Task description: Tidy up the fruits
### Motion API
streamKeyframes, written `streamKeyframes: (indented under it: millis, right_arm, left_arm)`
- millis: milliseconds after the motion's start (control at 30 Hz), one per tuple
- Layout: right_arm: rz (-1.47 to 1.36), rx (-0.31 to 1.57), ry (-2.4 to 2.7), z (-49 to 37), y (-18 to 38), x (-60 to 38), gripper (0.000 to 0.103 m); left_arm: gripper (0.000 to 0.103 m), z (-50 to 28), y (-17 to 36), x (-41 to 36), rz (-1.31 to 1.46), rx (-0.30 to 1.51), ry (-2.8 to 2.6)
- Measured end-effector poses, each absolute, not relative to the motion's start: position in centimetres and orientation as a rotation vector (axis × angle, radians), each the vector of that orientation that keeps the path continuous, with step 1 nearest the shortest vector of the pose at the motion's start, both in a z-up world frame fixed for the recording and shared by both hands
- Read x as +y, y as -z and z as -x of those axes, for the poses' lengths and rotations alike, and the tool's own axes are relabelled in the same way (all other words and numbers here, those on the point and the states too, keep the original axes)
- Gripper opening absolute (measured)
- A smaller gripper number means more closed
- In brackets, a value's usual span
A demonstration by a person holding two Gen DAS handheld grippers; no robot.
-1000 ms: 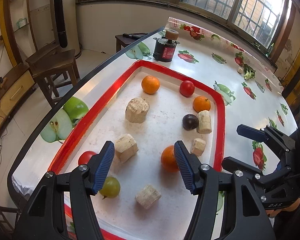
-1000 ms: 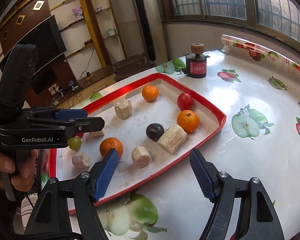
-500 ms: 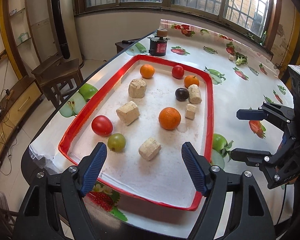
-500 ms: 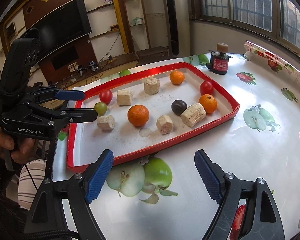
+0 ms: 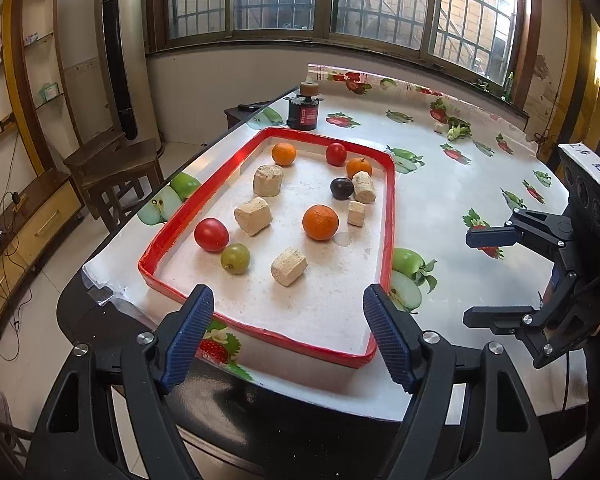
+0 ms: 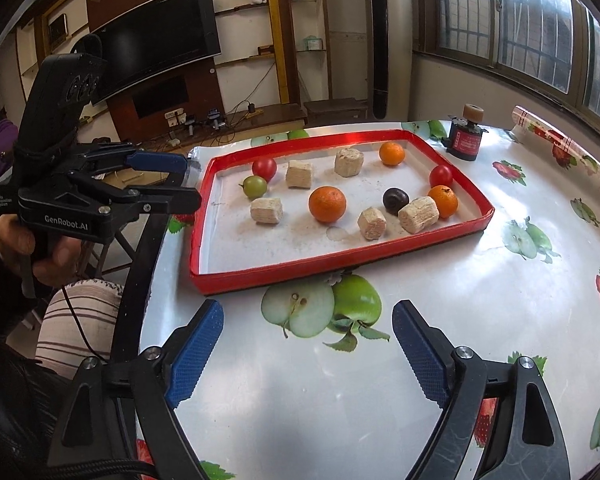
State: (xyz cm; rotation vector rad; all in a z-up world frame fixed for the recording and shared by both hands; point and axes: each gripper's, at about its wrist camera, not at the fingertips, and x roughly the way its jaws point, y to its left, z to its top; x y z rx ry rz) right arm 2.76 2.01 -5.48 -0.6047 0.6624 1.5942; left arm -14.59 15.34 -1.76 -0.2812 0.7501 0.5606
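Observation:
A red-rimmed tray (image 5: 388, 216) holds loose fruit: a large orange (image 5: 320, 222) in the middle, a red tomato (image 5: 211, 234) and a green fruit (image 5: 235, 258) near the left rim, and a dark plum (image 5: 342, 188), two small oranges and another tomato further back. Several tan blocks (image 5: 289, 266) lie among them. My left gripper (image 5: 288, 296) hangs open over the tray's near edge with nothing between its jaws. My right gripper (image 6: 308, 312), its jaws opening and nothing between them, hovers over the tablecloth beside the tray (image 6: 340, 268).
A dark jar with a red label (image 5: 303, 108) stands beyond the tray's far end. The table's rounded edge (image 5: 260, 400) runs just below my left gripper. Wooden stools (image 5: 112, 160) stand on the floor to the left. A striped sleeve (image 6: 76, 320) shows below the left hand.
Both grippers have drawn back from the tray. The left one's jaws widened and left the large orange lying in the tray. The right one's jaws spread a little.

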Motion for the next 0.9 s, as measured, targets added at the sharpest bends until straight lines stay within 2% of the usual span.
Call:
streamKeyframes:
  millis: [100,167,900]
  right_arm:
    - [0.602,0.679,-1.599,-2.7,5.8,1.5,0.088]
    - [0.599,0.684,-1.607,-2.6,5.7,1.1,0.088]
    - [0.671,0.540,-1.654,0.6,3.3,0.2,0.089]
  left_arm:
    - [0.078,15.2,1.4,14.7,0.274,0.734,-0.564]
    - [0.082,15.4,1.3,14.4,0.274,0.729,-0.558]
    - [0.082,16.7,0.6,12.6,0.219,0.688,-0.559]
